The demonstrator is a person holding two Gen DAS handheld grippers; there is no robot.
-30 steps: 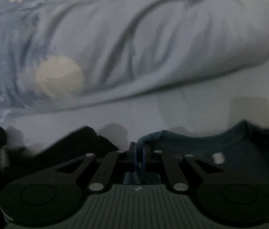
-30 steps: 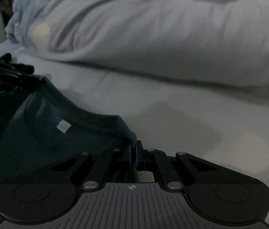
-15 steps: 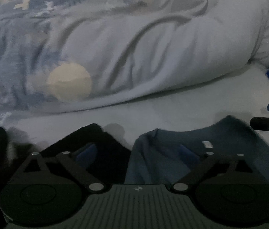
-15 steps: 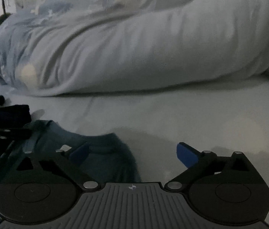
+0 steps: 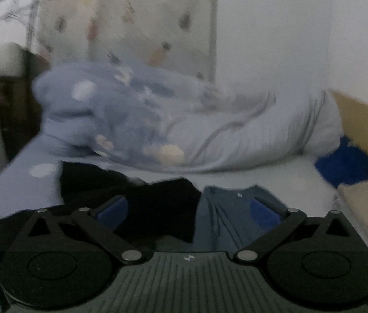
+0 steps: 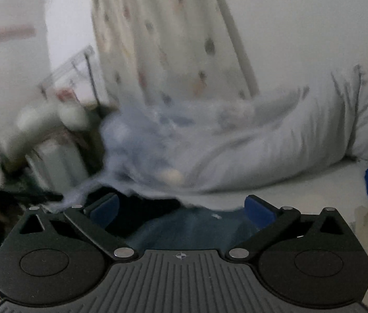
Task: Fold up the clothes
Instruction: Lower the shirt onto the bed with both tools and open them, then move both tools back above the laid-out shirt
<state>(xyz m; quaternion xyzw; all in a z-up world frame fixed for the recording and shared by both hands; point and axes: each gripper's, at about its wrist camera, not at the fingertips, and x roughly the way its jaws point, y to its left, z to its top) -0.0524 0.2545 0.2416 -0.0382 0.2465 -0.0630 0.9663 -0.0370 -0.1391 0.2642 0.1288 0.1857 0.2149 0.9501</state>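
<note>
Left wrist: left claw [image 5: 189, 208] released, jaws just opened, nothing between. Right claw [image 6: 181, 206] likewise. Shirt [image 5: 225, 216] lies folded on bed [image 5: 275, 177]; dark pile [image 5: 137, 195] left.

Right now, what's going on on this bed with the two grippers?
A person is folding clothes on a bed with a handheld gripper in each hand. Both the left gripper and the right gripper have just been opening and now stand wide open, with nothing pinched between the blue pads. The dark blue T-shirt lies on the sheet, collar toward the bunched duvet, beside a pile of black clothing. Both grippers sit back from the shirt.
</note>
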